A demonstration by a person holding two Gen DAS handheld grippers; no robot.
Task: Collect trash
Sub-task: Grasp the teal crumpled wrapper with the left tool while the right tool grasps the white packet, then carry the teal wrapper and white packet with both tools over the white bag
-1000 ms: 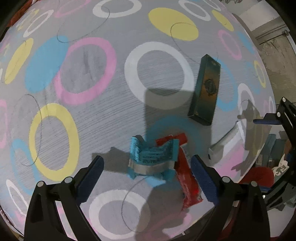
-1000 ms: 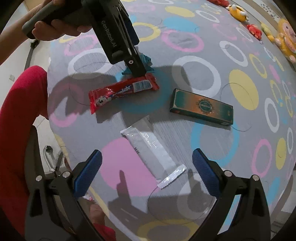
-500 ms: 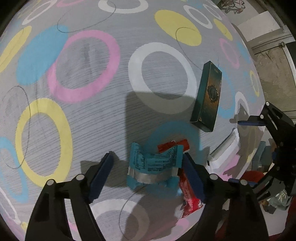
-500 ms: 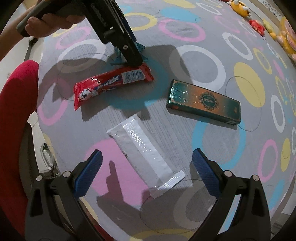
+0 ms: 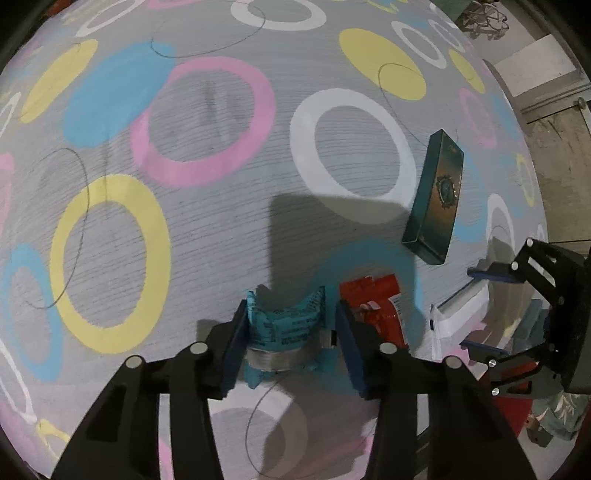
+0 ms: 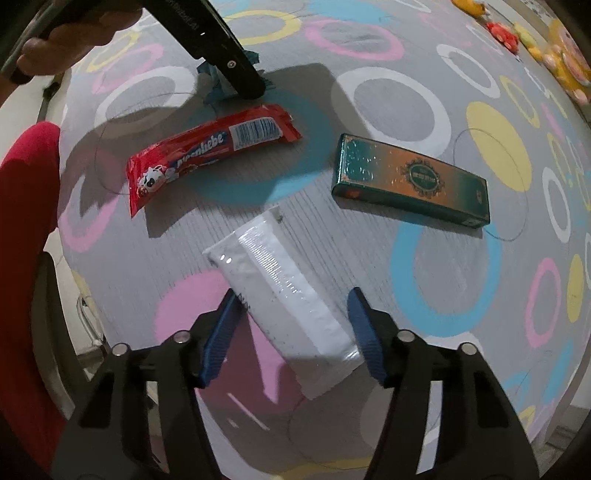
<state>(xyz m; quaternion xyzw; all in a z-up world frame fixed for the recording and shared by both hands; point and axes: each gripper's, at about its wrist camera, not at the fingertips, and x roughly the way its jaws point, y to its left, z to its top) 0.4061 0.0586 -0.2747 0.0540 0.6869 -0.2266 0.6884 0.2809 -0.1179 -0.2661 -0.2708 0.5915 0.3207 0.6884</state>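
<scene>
A crumpled teal wrapper (image 5: pixel 284 328) lies on the ring-patterned tablecloth (image 5: pixel 221 240). My left gripper (image 5: pixel 291 314) points down over it. Its jaws are closing and both pads press the wrapper's upturned ends. The right wrist view shows one of its fingers (image 6: pixel 236 70) standing on that wrapper (image 6: pixel 212 86). A white sachet (image 6: pixel 284 291) lies flat and slantwise between the fingers of my right gripper (image 6: pixel 295 299). Those jaws are closing too, with the pads just at the sachet's edges. The left wrist view shows the right gripper (image 5: pixel 480 310) around the sachet (image 5: pixel 458 317).
A red snack wrapper (image 6: pixel 207 151) lies between the two grippers, touching the left gripper's right finger (image 5: pixel 351 343). Farther in is a dark green box (image 6: pixel 410 184). Plush toys (image 6: pixel 554 44) sit at the far side. A person's hand (image 6: pixel 66 33) and red clothing (image 6: pixel 26 258) are by the table's near edge.
Both pairs of jaws have narrowed. The left ones came in onto the teal wrapper and squeezed it narrower. The right gripper sank toward the white sachet, which now looks larger.
</scene>
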